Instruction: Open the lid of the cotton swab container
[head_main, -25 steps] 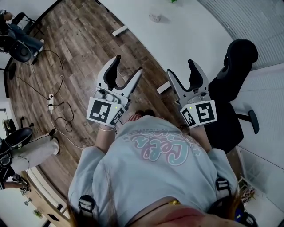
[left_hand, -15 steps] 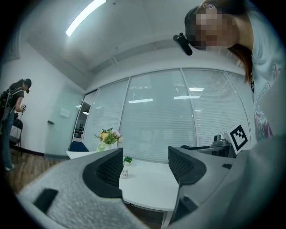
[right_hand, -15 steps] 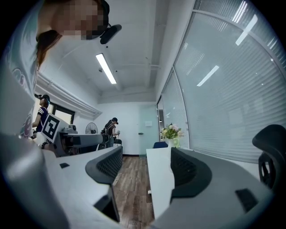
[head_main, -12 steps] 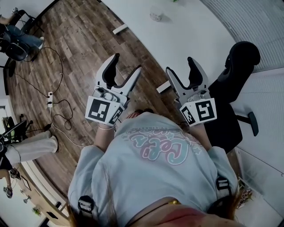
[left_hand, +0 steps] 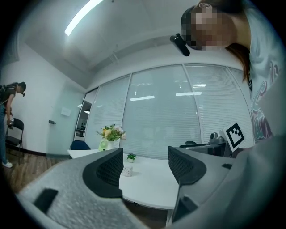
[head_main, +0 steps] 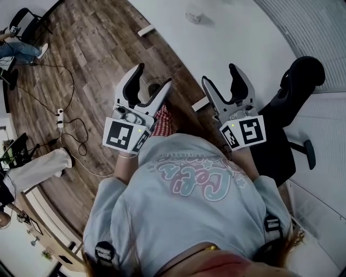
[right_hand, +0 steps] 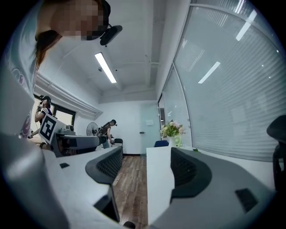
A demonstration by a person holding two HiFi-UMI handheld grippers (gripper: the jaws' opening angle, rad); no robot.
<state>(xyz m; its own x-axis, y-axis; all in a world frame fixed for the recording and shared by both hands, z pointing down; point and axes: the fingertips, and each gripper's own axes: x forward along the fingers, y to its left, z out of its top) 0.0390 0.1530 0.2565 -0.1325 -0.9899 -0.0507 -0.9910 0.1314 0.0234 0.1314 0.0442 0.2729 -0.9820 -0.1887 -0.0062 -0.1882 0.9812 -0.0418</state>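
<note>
- While nothing sits in either pair, both tongs stand wide: left tongs (head_main: 154, 77) are spread with an empty gap, and right tongs (head_main: 219, 74) are the same.
- In the left gripper view, the left tongs (left_hand: 145, 167) have only air between the pads. The worktop (left_hand: 152, 190) fills the gap behind them.
- In the right gripper view, the right tongs (right_hand: 147, 167) frame the worktop's edge and a strip of wooden floor (right_hand: 132, 188). Nothing is pinched or touched.
- Both pairs hang short of the worktop's near edge, over the floor, with tips aimed toward the worktop.
- The cotton swab container (head_main: 192, 16) stands on the worktop, well in from that near edge and well apart from both tongs.
- In the left gripper view the container (left_hand: 128, 170) shows inside the gap but far beyond the pads. It reads as upright, long axis vertical.
- The container is too small in every view to tell whether the lid is on, or which way any hinge faces.
- A small potted plant (left_hand: 131, 157) sits just behind it on the worktop, with a flower vase (left_hand: 111, 134) farther along.
- The person's torso (head_main: 189, 200) covers the lower half of the head view. The hands are mostly hidden behind the marker cubes.
- A black chair (head_main: 300, 70) stands beside the worktop, partly hidden behind the right gripper's body.
</note>
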